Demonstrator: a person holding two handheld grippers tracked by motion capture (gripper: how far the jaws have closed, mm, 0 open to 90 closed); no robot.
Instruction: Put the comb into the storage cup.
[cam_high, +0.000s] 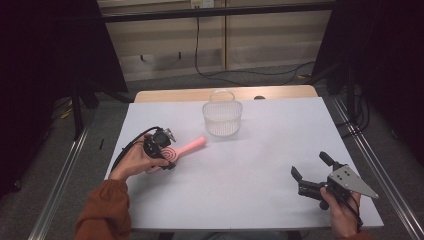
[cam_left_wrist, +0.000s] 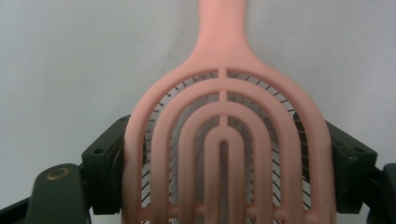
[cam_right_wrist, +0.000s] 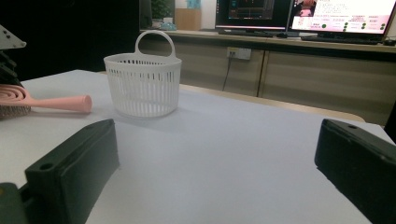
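Note:
A pink hairbrush with a vented oval head lies low over the white table at the left, its handle pointing toward a white slatted basket. My left gripper is shut on the brush head. In the left gripper view the black jaws press against both sides of the brush. My right gripper rests at the near right, open, with nothing between its jaws. The right gripper looks across the table at the basket and the brush handle.
The basket stands upright near the table's far edge, beyond the brush handle. Metal rails run along both sides of the table. A black cable lies on the floor behind. Monitors sit on a far counter.

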